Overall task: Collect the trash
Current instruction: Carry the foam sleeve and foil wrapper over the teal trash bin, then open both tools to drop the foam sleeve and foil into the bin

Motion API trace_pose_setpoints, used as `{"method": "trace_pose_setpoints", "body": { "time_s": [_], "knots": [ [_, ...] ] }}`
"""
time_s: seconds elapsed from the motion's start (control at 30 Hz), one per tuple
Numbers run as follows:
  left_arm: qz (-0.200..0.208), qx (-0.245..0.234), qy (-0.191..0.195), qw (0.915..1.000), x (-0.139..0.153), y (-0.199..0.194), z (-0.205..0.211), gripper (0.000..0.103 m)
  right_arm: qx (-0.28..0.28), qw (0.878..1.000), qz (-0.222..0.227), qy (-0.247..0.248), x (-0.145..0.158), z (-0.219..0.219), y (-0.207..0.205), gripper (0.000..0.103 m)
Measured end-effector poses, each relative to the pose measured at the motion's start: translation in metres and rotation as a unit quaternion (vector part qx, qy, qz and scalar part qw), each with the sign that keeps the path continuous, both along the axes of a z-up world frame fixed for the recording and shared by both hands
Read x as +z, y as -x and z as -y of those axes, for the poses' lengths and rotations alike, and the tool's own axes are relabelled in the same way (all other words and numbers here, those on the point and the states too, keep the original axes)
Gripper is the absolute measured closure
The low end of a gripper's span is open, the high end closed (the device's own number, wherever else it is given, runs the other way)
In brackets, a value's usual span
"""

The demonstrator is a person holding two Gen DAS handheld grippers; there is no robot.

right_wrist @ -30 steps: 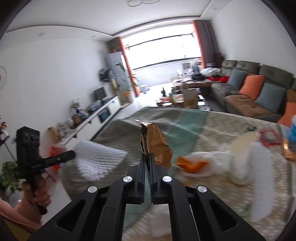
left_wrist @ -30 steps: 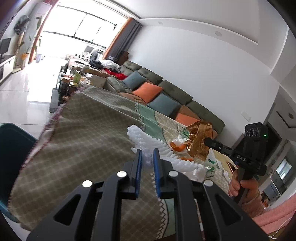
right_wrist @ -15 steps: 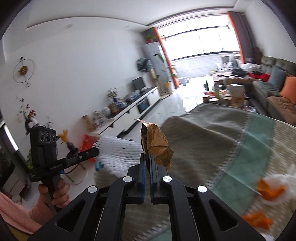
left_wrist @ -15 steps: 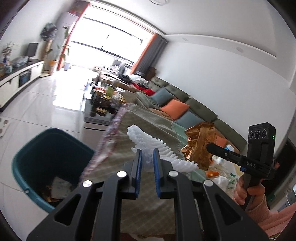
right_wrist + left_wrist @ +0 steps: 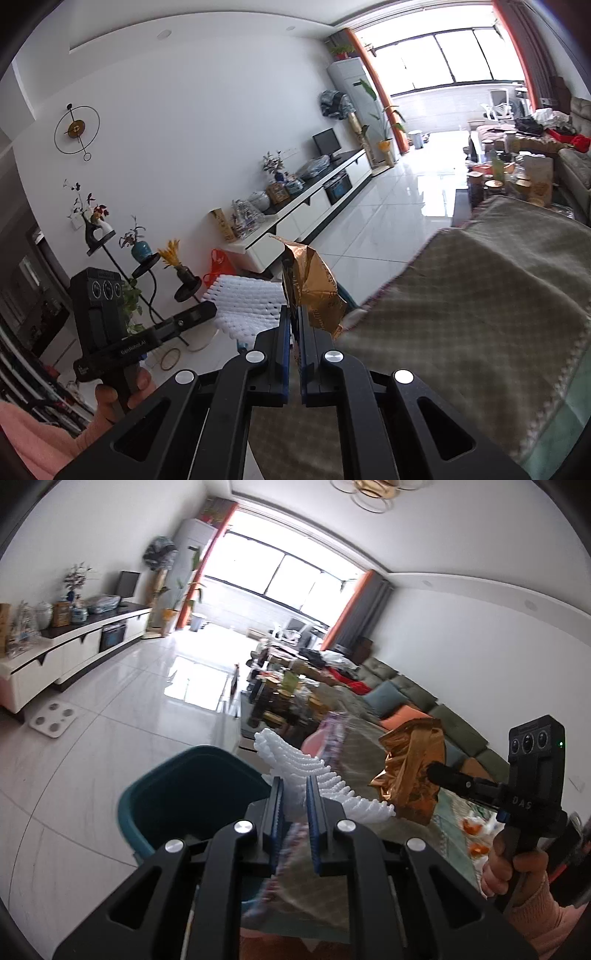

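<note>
Here, going from the left, the teal bin (image 5: 192, 797) stands on the tiled floor (image 5: 110, 738) beside the table's edge. Just right of it, the left gripper (image 5: 294, 797) pinches a sheet of white foam netting (image 5: 314, 775) between its 2 jaws, the netting fanning out above the bin's rim and the patterned tablecloth (image 5: 480, 295). Farther right, the right gripper (image 5: 294, 317) has its jaws clamped narrowly on a crumpled gold wrapper (image 5: 314, 284), held in the air near the table's corner. Orange scraps (image 5: 476, 834) lie on the cloth behind.
</note>
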State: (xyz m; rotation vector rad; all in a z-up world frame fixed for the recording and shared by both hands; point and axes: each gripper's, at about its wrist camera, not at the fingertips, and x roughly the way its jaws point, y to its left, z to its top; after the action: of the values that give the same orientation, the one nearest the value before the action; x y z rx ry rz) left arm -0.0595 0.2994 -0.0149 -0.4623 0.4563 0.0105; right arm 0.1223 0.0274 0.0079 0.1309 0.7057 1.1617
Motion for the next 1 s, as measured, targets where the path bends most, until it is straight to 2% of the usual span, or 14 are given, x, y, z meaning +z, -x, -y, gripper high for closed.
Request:
{"method": "trace_pose_setpoints", "body": {
  "time_s": [0.2,0.43,0.87,1.0],
  "knots": [
    [-0.024,0.041,-0.001,0.9989,-0.009,0.003,-0.017,0.089,0.02,1.0,-0.006,0.009,-0.003,-0.034,-0.004,0.099],
    [-0.057,0.064,-0.006,0.9963,-0.024,-0.012,-0.026,0.089,0.033,0.999,-0.027,0.03,-0.016,-0.064,-0.012,0.099],
    [-0.112,0.08,-0.013,0.9904,-0.053,-0.037,-0.025,0.087,0.026,0.993,-0.049,0.104,-0.051,-0.106,-0.025,0.097],
    [-0.122,0.079,0.006,0.9894,-0.062,-0.045,-0.027,0.081,0.023,0.991,-0.054,0.117,-0.056,-0.11,-0.026,0.092]
  ]
}}
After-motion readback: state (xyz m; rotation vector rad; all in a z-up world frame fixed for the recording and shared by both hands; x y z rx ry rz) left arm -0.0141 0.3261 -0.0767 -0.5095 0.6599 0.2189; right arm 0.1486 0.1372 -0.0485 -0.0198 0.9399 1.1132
